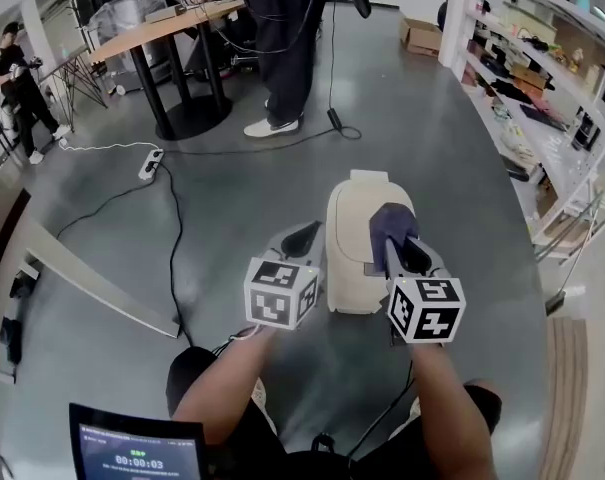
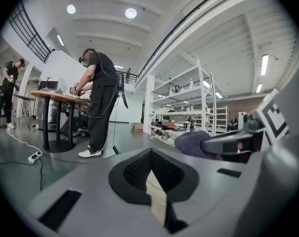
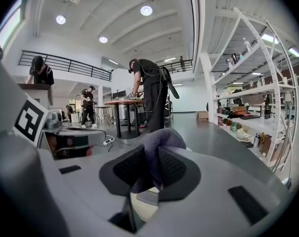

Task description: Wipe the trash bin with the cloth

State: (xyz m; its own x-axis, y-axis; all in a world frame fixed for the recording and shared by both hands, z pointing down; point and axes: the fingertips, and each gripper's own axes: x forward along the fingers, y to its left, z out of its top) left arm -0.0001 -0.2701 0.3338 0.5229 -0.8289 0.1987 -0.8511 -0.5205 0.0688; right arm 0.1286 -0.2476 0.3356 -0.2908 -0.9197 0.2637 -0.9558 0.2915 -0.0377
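**Cloth handling and grip state**

Treat cloth (image 3: 156, 141) as soft, light and limp; pinch at a gathered fold. Clamped bunched in right hand-held gripper (image 3: 149, 156), over top of trash bin (image 1: 354, 258) on floor (image 1: 232, 168). Expect bin light, rigid, prone to sliding. Left hand-held gripper (image 2: 150, 157): jaws together, empty, just beside bin.

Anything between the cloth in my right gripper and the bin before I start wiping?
Nothing visible. The purple cloth, pinched in the right gripper jaws, is right above the lid of the cream plastic trash bin. The left gripper is by the bin's left side, out of that path.
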